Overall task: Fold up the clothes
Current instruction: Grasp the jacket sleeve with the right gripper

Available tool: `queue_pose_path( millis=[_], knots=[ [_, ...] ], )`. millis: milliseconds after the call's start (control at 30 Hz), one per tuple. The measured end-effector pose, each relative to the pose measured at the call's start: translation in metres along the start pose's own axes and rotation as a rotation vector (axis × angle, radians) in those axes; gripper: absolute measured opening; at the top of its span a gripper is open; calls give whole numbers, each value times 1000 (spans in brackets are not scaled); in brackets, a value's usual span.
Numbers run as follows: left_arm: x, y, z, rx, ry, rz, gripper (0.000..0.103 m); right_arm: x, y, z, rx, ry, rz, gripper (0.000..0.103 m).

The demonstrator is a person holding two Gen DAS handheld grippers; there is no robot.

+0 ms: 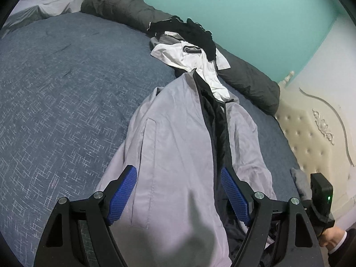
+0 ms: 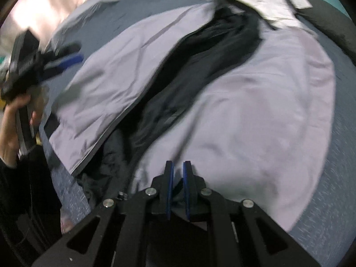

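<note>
Blue woven fabric with pale flecks covers the bed (image 1: 55,93), which fills most of both views under a teal wall (image 1: 255,11). Along its far edge lies a long roll of dark grey-green bedding (image 1: 124,6). A pale lilac-grey jacket with a dark lining (image 1: 178,138) is spread open on the bed, its front panels parted so the black inside shows down the middle. Just beyond its collar a white shirt with a black patch (image 1: 189,60) lies under a heap of black clothes (image 1: 195,31). The left hand-held gripper (image 1: 179,197) has its blue-padded jaws spread wide over the jacket, gripping nothing. The right hand-held gripper (image 2: 178,189) has its jaws nearly together at the jacket's near edge; whether cloth is pinched there I cannot tell.
</note>
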State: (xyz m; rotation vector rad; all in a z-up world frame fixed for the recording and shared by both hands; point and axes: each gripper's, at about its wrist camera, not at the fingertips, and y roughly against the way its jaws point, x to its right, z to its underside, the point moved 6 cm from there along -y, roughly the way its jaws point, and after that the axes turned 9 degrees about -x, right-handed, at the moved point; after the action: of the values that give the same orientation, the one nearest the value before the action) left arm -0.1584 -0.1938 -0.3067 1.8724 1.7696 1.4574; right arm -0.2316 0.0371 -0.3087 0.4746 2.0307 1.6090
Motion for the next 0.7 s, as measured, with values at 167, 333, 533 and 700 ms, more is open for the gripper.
queue_pose_path(
  millis=[167, 333, 533, 700],
  knots=[
    [-7, 1, 1, -3, 8, 1, 81, -33, -22, -11, -37, 59, -60, 9],
    [-19, 5, 0, 2, 34, 0, 81, -34, -14, -12, -12, 59, -101, 11],
    [-27, 7, -2, 9, 52, -4, 82, 45, 45, 11, 131, -162, -93, 14],
    [-23, 5, -2, 11, 47, -9, 82, 121, 69, 42, 166, -388, -6, 36]
  ],
)
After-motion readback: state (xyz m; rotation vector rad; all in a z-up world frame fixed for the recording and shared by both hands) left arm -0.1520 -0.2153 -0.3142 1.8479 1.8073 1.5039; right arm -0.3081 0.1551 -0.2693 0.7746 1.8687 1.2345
